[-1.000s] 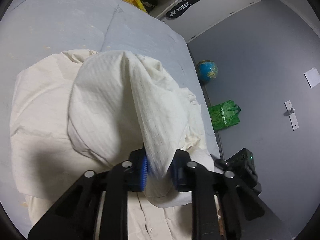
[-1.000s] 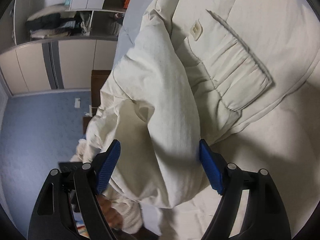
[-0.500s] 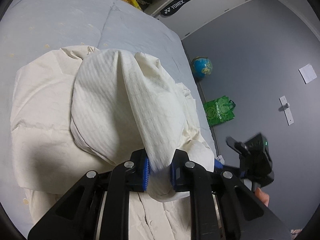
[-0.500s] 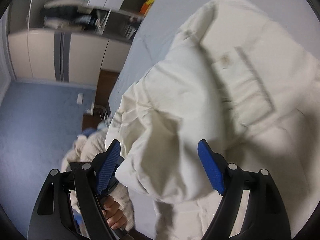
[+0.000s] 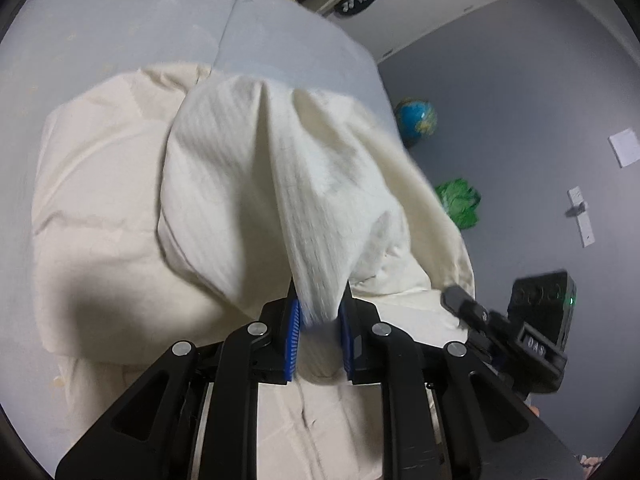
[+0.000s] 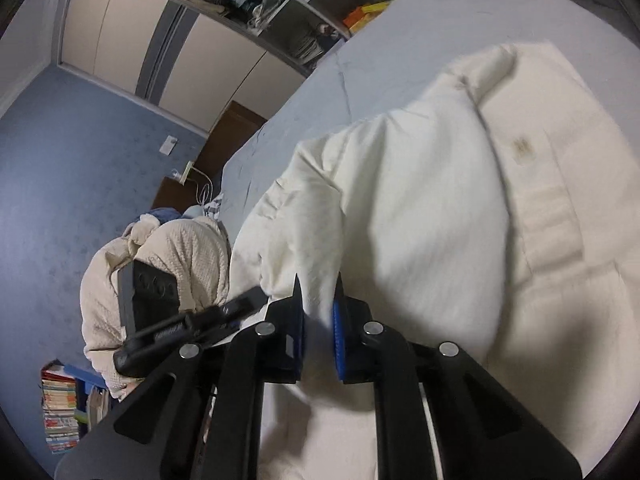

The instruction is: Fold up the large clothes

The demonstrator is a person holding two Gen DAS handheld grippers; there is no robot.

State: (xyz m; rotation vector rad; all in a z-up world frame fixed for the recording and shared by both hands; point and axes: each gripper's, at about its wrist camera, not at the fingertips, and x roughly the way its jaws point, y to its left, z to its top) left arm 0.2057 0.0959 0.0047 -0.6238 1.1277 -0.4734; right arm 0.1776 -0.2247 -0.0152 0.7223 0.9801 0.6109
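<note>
Both your grippers are clamped on the cream garment, each pinching a gathered tuck of cloth between nearly closed blue pads. Left gripper has a raised fold rising straight ahead of it; right gripper has a similar bunch at the near hem.

The garment lies spread on the grey bed, bulk flat, with the lifted flap humped over the middle. In the right wrist view a pocket with a small label sits ahead and to the right of the flap.

Key relation: the flat part lies forward of both grippers, away from you, so the flap goes forward over it. The garment's long axis seems to run away from you, though fisheye and blur make that a guess. Your grippers are side by side at the near edge, each showing in the other's view, neither clearly nearer. Keep them level or the fold line skews.

A globe and a green bag sit on the floor past the bed.
</note>
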